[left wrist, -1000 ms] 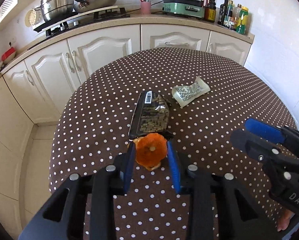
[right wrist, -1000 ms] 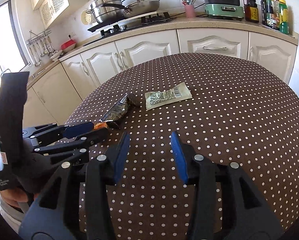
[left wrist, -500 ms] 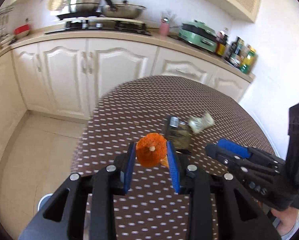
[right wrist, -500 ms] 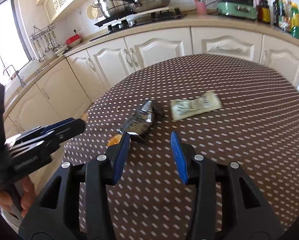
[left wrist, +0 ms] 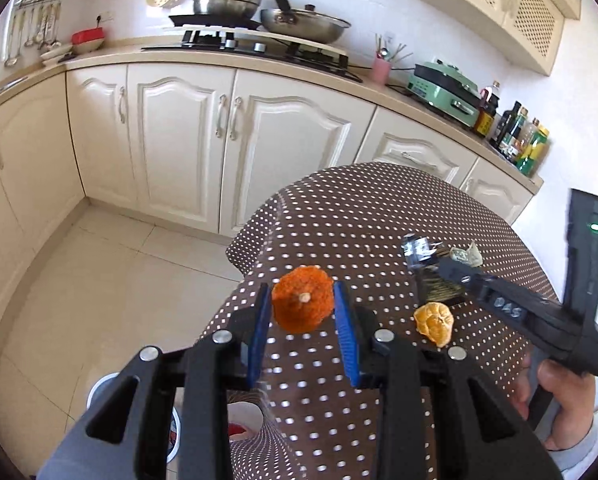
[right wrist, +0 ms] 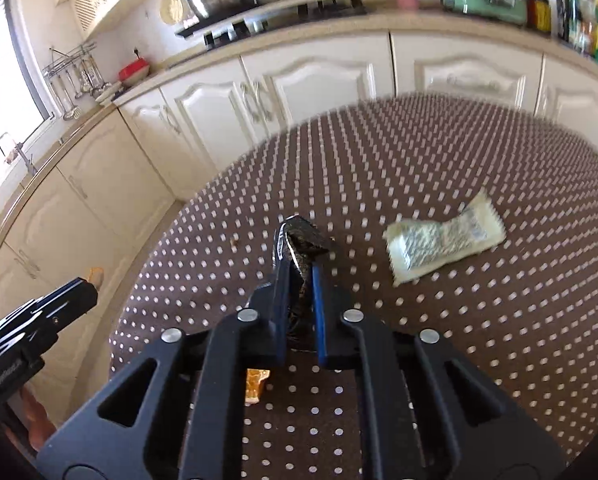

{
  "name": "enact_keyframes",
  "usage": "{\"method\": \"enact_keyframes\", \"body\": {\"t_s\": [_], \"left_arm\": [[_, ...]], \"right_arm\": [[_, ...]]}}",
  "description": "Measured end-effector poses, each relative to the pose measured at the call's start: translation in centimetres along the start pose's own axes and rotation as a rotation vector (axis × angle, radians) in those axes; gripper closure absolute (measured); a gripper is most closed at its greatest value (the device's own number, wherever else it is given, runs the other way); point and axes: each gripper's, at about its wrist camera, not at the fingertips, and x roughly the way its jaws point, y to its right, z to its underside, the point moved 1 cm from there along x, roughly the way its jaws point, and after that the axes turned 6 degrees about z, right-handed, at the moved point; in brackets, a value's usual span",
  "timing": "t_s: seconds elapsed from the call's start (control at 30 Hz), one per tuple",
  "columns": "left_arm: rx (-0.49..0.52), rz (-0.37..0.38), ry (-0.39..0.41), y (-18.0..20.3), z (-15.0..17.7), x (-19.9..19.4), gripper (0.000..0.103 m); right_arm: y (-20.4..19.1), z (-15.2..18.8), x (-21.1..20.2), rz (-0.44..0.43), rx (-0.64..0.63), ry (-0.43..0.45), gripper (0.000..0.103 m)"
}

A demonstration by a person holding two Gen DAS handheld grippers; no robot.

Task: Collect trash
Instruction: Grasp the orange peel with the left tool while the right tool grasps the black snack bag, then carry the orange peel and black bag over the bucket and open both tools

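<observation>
My left gripper point(left wrist: 302, 305) is shut on a piece of orange peel point(left wrist: 302, 303) and holds it in the air over the table's left edge. A second piece of orange peel point(left wrist: 434, 323) lies on the dotted tablecloth point(left wrist: 359, 216); it also shows under my right gripper in the right wrist view point(right wrist: 255, 385). My right gripper point(right wrist: 299, 276) is shut on the dark snack wrapper point(right wrist: 301, 246), which lies on the table. A pale wrapper point(right wrist: 443, 242) lies flat to its right. In the left wrist view the right gripper point(left wrist: 451, 272) partly hides both wrappers.
A white bin point(left wrist: 99, 390) with something red inside shows on the floor below the table's left edge, mostly hidden by my left gripper. Kitchen cabinets point(left wrist: 179, 140) and a counter with pots and bottles run behind. Tiled floor point(left wrist: 79, 272) lies left of the table.
My left gripper lifted the orange peel and swung left beyond the table edge. My right gripper moved forward and closed on the dark wrapper. A second peel piece stays on the table.
</observation>
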Motion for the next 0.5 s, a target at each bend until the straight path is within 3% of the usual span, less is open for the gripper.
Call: {"method": "enact_keyframes", "body": {"t_s": [0.13, 0.23, 0.37, 0.5], "left_arm": [[-0.014, 0.002, 0.019, -1.2, 0.2, -1.3, 0.072], [-0.026, 0.0, 0.035, -2.6, 0.6, -2.7, 0.072], [-0.06, -0.012, 0.048, -5.5, 1.8, -4.6, 0.072], [-0.104, -0.051, 0.043, -9.6, 4.1, -6.5, 0.072]], "right_arm": [[-1.0, -0.5, -2.7, 0.065, -0.033, 0.114, 0.095], [-2.3, -0.9, -5.1, 0.064, -0.059, 0.183, 0.095], [-7.4, -0.5, -6.9, -0.034, -0.118, 0.215, 0.095], [-14.3, 1.7, -6.1, -0.173, -0.182, 0.165, 0.095]]}}
